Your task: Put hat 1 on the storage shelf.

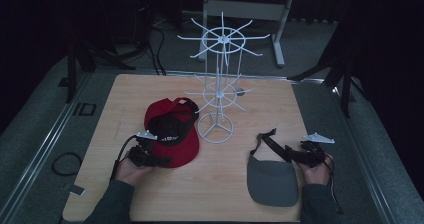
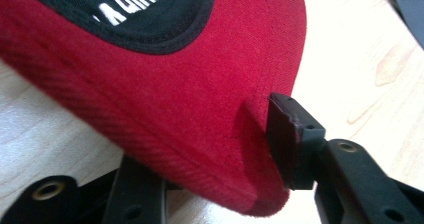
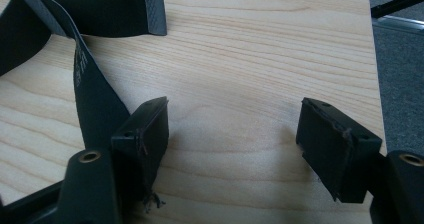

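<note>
A red cap [image 1: 180,144] with a black inner band lies upside down left of the table's middle. My left gripper [image 1: 152,160] is at the cap's near edge, and in the left gripper view my left gripper [image 2: 215,154] is shut on the red brim [image 2: 190,109]. One jaw presses a dent into the brim's edge and the other sits under it. A grey visor [image 1: 272,181] with a black strap [image 1: 270,141] lies at the right front. My right gripper [image 1: 292,154] stands open [image 3: 232,144] over bare wood, with the strap [image 3: 95,104] running past the outside of its left jaw.
A white wire display rack [image 1: 223,59] with hook arms on two levels stands on a ring base just behind the cap. The wooden table [image 1: 215,194] ends at grey floor on each side. A cable loop [image 1: 66,163] lies on the floor at the left.
</note>
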Available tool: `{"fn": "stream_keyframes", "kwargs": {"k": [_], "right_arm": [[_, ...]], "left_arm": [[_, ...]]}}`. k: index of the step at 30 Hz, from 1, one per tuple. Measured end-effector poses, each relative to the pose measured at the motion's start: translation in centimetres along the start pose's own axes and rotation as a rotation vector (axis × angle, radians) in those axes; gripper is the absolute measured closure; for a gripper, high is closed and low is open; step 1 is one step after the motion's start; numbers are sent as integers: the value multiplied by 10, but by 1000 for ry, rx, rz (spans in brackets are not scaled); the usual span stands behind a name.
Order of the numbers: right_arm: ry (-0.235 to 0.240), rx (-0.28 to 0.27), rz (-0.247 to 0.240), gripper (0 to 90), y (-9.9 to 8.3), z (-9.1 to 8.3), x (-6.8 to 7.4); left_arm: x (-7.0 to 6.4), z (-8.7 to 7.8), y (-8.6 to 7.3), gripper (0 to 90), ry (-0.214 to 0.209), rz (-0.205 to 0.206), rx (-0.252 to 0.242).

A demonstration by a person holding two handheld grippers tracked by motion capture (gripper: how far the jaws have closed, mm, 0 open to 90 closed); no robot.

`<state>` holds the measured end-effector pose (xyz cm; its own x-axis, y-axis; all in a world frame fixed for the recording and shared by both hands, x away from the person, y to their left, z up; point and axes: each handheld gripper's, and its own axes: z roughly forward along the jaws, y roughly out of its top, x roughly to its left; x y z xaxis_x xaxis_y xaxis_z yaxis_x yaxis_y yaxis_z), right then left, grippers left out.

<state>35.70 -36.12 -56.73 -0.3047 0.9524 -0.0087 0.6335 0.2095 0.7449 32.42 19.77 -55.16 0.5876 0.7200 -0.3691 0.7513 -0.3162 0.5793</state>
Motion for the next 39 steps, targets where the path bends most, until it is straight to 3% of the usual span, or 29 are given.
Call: {"fn": "stream_keyframes", "kwargs": {"k": [7,15,20,39], "right_arm": [[0,0,0,288,0,0,0],[1,0,-1,287,0,0,0],[1,0,-1,287,0,0,0],[3,1,-1,284,0,0,0]], "left_arm": [[5,-6,-4,698,-23,-8,13],[4,-18,-8,852,11,17,-72],[9,-19,-11,856,10,1,-100],[10,-45,-6,861,130,23,-187]]}}
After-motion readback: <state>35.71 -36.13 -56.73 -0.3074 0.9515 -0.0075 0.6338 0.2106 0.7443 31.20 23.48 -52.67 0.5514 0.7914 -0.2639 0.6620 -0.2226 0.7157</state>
